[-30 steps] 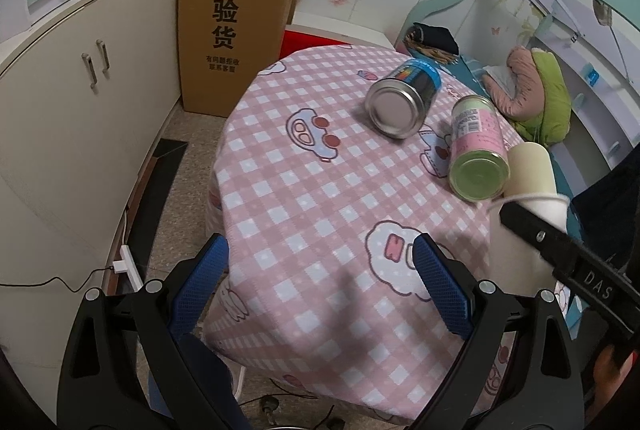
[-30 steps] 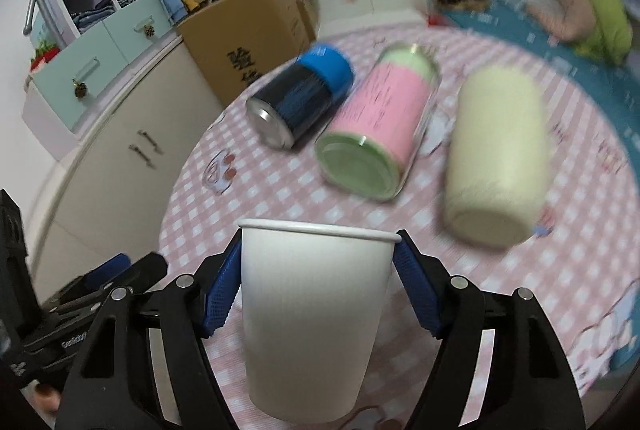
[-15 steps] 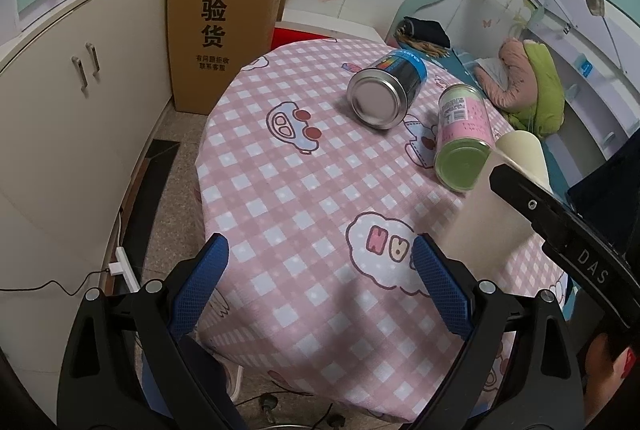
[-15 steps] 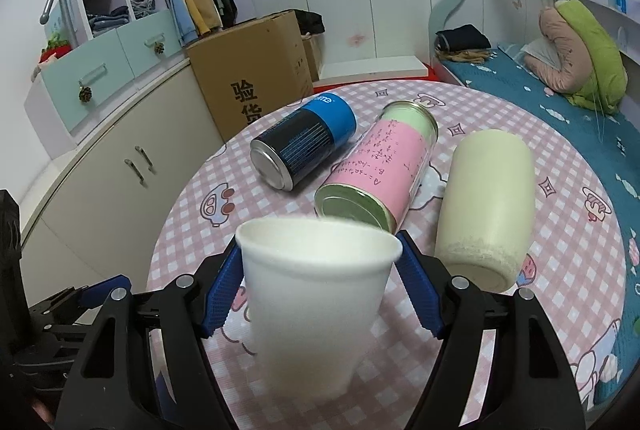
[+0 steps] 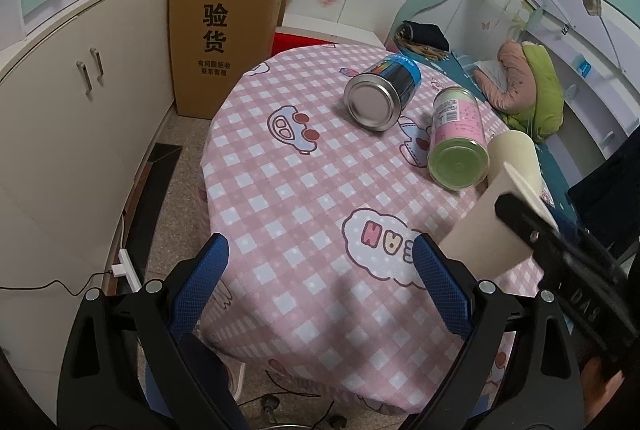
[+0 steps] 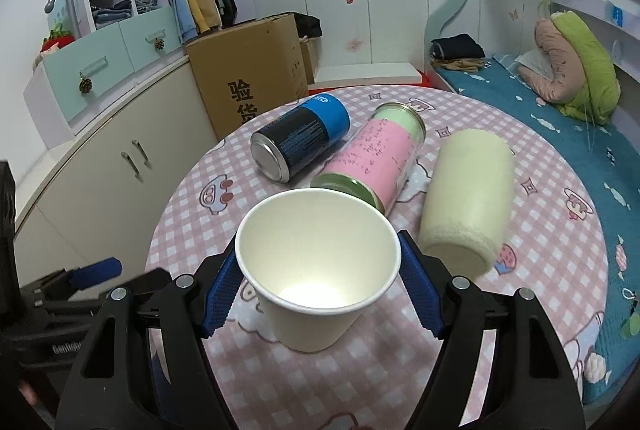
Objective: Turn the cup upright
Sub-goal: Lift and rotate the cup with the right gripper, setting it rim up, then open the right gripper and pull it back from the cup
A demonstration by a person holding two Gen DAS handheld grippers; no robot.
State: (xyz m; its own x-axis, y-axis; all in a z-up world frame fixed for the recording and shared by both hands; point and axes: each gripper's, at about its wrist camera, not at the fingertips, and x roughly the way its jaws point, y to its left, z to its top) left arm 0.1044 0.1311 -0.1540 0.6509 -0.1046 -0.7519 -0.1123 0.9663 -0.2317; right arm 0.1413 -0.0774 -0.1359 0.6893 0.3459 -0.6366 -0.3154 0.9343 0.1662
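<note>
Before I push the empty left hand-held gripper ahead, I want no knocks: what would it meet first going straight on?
Probably only tablecloth. The left hand-held gripper is open and points down at bare cloth. The blue can lies farther along; the paper cup sits off to its right. Depth is uncertain.

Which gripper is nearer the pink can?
Right. The right gripper, holding the cup, sits just in front of the pink can; the left gripper is open, farther back at the table's edge.

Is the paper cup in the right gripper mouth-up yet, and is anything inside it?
Mouth-up but tilted, held by the right gripper. The paper cup shows its open rim and bare white bottom: empty.
</note>
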